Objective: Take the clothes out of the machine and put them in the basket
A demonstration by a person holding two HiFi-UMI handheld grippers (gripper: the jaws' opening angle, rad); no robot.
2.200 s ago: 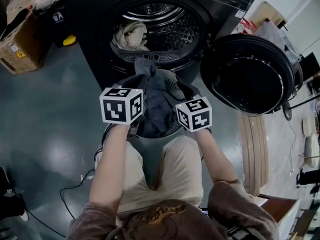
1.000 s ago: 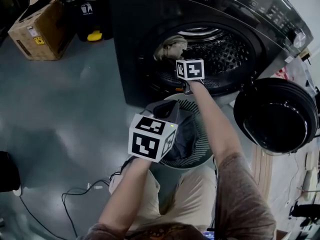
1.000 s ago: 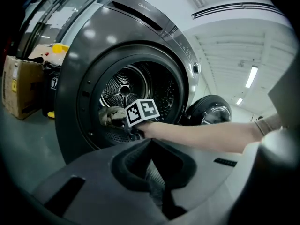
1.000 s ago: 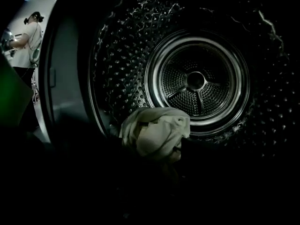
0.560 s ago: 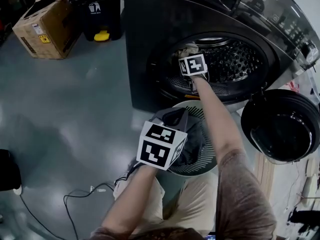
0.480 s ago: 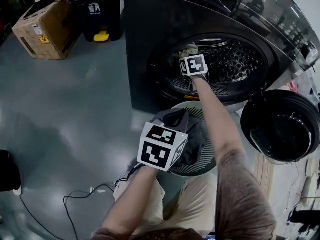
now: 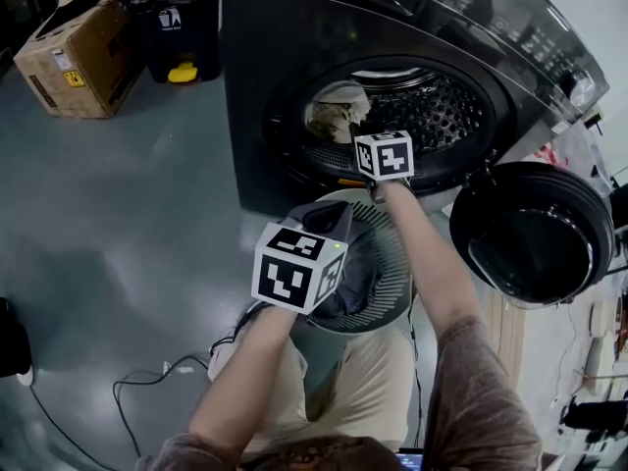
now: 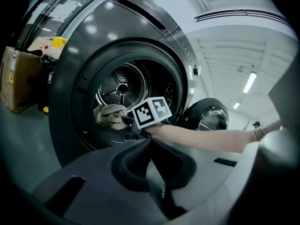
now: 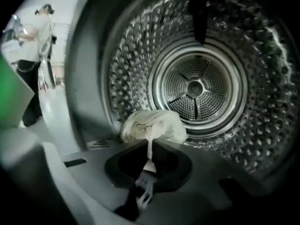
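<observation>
A cream garment lies at the front left of the black machine's steel drum. My right gripper is at the drum's mouth, and its jaws have just closed. In the right gripper view a thin fold of the cream garment is pinched between the tips of that gripper. My left gripper hovers over the round white basket, which holds dark clothes. Its jaws meet at the tips with nothing visible between them. The left gripper view also shows the right gripper against the cream garment.
The machine's round door hangs open at the right. A cardboard box and a black bin stand at the far left. Cables lie on the grey floor beside my legs. A person stands in the background.
The right gripper has drawn back from deep in the drum to its mouth, so the cream garment now shows beyond the cube. The left gripper stays over the basket.
</observation>
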